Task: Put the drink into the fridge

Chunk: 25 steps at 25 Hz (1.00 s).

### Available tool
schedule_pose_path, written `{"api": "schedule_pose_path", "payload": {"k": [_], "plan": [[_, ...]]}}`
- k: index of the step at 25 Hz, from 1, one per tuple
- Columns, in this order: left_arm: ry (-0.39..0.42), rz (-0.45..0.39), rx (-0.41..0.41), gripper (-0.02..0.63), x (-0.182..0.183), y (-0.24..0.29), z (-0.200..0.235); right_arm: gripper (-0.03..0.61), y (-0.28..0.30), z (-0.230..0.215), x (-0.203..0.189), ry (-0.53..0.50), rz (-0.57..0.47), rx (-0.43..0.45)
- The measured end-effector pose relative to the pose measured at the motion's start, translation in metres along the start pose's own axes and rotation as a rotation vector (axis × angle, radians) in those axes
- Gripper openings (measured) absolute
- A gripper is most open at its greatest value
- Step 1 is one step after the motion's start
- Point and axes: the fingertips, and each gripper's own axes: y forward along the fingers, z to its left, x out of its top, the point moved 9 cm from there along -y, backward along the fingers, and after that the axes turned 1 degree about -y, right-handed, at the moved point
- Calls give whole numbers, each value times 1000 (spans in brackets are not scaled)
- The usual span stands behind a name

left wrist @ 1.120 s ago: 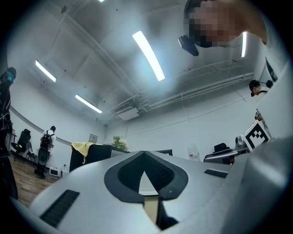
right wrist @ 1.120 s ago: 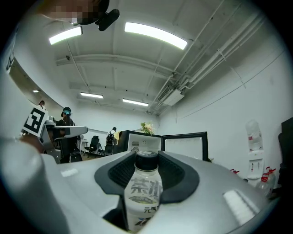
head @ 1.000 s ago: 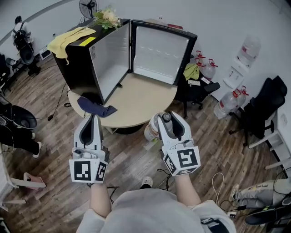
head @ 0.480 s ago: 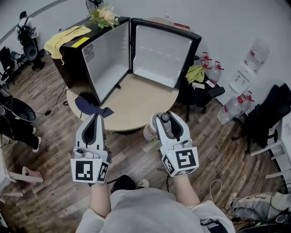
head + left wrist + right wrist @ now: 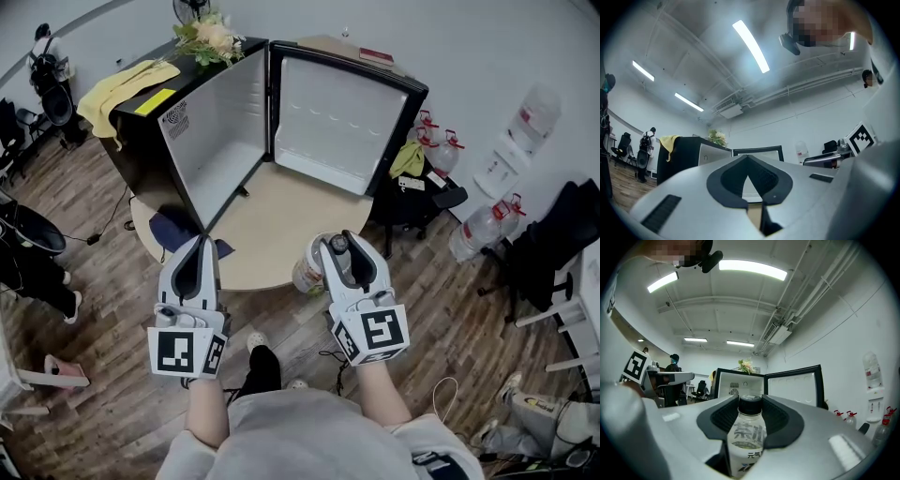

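A black mini fridge [image 5: 220, 122] stands on a round wooden table [image 5: 272, 225], its door [image 5: 333, 117] swung wide open to the right and its white inside bare. My right gripper [image 5: 339, 240] is shut on a pale drink bottle [image 5: 309, 270] with a dark cap, held just short of the table's near edge. In the right gripper view the bottle [image 5: 749, 441] stands upright between the pads, with the open fridge [image 5: 736, 383] straight ahead. My left gripper [image 5: 195, 242] is shut with nothing in it, at the table's near left edge; the fridge [image 5: 708, 152] shows beyond its tips.
A dark cloth [image 5: 173, 230] lies on the table's left part. A yellow cloth [image 5: 117, 89] and flowers [image 5: 211, 37] sit on top of the fridge. Water jugs [image 5: 441, 150] and a black chair [image 5: 553, 244] stand to the right, another chair [image 5: 28, 234] to the left.
The view has come closer to the table and fridge. Both grippers keep their hold and spacing, now reaching the table's near edge.
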Motion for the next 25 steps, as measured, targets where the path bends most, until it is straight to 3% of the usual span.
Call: {"api": "schedule_pose_path", "payload": {"k": [14,25], "plan": [[2,-17,-25,8,-17,95,88,161,131,-7,-7,-2,-16,-24],[-31,-16,-84,8,-35,132,128,162,192,1,-15,-12,-4,-52]]}}
